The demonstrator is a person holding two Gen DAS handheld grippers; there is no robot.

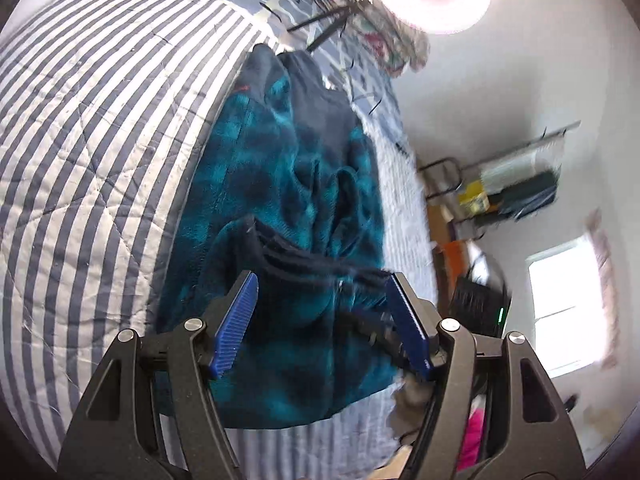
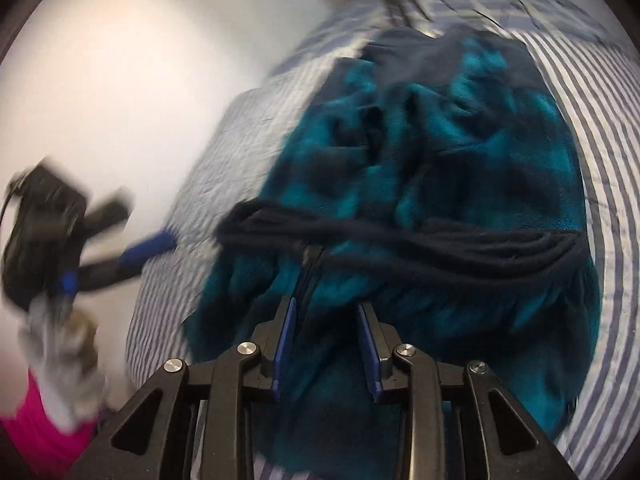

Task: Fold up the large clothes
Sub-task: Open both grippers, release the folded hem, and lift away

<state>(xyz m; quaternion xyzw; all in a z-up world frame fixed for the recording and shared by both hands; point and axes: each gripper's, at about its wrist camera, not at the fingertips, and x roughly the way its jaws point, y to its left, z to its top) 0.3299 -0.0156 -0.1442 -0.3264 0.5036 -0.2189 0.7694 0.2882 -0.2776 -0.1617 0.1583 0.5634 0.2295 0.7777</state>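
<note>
just below the open left gripper [image 1: 322,300], teal fleece jacket [image 1: 280,184] on striped bedspread [image 1: 100,140]

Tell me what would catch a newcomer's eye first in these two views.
The teal and navy fleece garment, lying rumpled along the middle of the bed, with its dark ribbed hem bunched across it. Around it spreads the blue-and-white striped quilt. The left gripper, blue pads spread wide, hangs over the hem.

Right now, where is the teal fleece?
In both wrist views the fleece lies crumpled on the striped quilt, just ahead of both claws, dark ribbed hem nearest them.
</note>
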